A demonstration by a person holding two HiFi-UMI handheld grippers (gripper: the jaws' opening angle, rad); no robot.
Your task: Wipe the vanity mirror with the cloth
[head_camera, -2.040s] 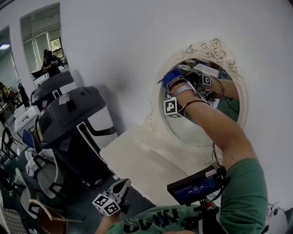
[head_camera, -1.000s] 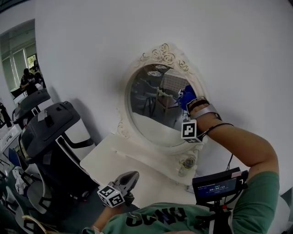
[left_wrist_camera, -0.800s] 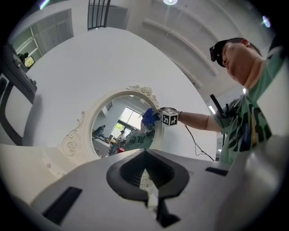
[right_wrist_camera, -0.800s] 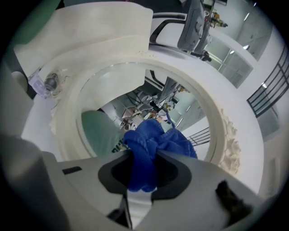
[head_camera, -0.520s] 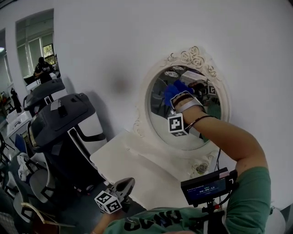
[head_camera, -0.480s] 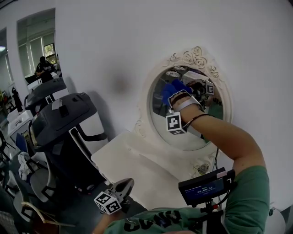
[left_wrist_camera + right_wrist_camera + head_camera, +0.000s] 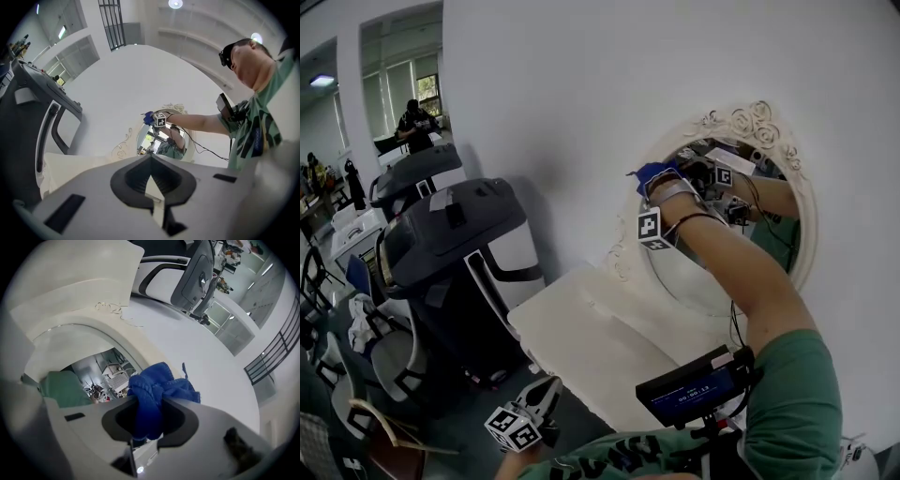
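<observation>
quick tally, just counts: one vanity mirror (image 7: 698,278); one cloth (image 7: 649,172), blue; two grippers, the left gripper (image 7: 548,392) and the right gripper (image 7: 663,185); two marker cubes, the left cube (image 7: 514,429) and the right cube (image 7: 650,228); one white table (image 7: 572,328) below the mirror; two dark treadmill-looking machines, the near machine (image 7: 450,234) and the far machine (image 7: 412,173); one small screen (image 7: 689,392) at chest height; one seated person (image 7: 414,117) way in the back, and honestly I can't count further back than that
</observation>
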